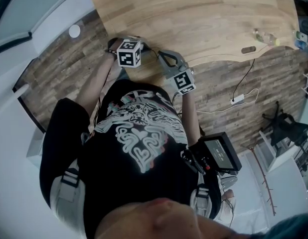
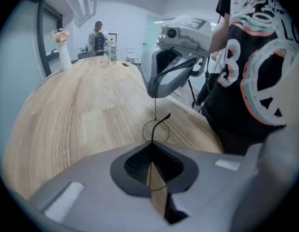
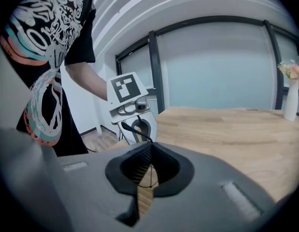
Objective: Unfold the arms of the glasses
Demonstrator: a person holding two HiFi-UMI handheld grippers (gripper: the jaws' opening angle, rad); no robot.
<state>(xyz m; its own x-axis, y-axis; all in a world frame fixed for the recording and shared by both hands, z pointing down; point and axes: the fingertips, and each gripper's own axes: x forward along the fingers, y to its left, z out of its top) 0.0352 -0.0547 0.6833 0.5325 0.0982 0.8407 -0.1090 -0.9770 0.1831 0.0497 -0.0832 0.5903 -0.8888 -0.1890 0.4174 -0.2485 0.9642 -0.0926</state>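
Observation:
Thin wire-rimmed glasses [image 2: 154, 128] hang just above the wooden table [image 2: 82, 110] near its edge, held between my two grippers, which face each other. My left gripper [image 2: 151, 145] is shut on the wire frame; a round lens rim and a dark curved arm tip [image 2: 162, 121] stick out past its jaws. My right gripper [image 3: 150, 147] is also shut on the frame, with another dark arm tip [image 3: 131, 130] rising beyond it. In the head view, the left marker cube [image 1: 129, 53] and the right marker cube [image 1: 184, 81] sit close together by the table edge; the glasses are too thin to make out there.
A white vase with flowers [image 2: 63, 52] and bottles [image 2: 111, 50] stand at the table's far end, where a person [image 2: 97, 35] is. A small dark object [image 1: 248, 50] lies on the table. A white cable and plug strip [image 1: 236, 100] lie on the wood-pattern floor.

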